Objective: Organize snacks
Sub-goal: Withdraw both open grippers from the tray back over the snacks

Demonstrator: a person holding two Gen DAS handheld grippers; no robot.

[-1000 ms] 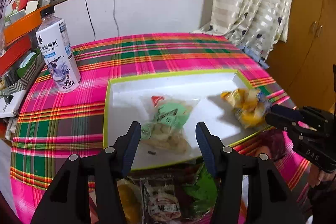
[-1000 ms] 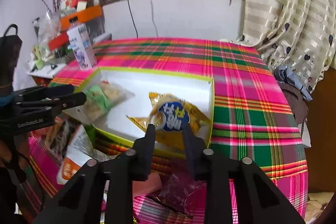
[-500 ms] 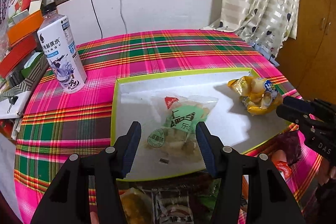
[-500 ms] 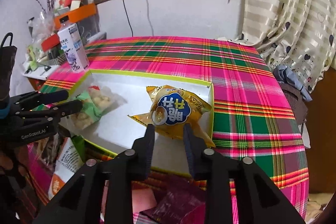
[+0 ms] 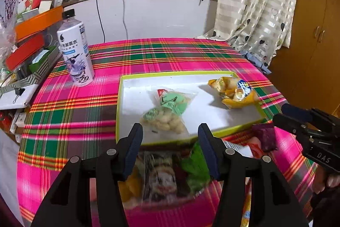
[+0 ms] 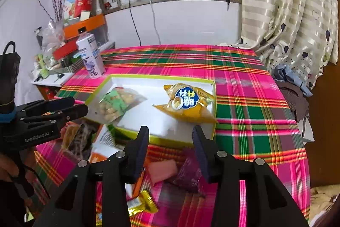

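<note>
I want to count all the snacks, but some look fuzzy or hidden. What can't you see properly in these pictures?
- Snacks in front of the tray, left wrist view: blurred, partly behind the left claw.
- Loose snacks on the tablecloth, right wrist view: blurred, partly behind the right claw, whose jaws are opening on nothing.
- Gold packet, right wrist view: partly hidden by the claw's arm.
- Bottle label: too small to read.

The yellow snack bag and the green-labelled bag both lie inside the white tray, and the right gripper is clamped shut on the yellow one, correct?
Not quite. Both the yellow snack bag and the green-labelled bag do lie in the white tray, but the right gripper holds nothing: the right wrist view shows its jaws opening, with the yellow bag lying beyond the fingertips, apart from them.
</note>
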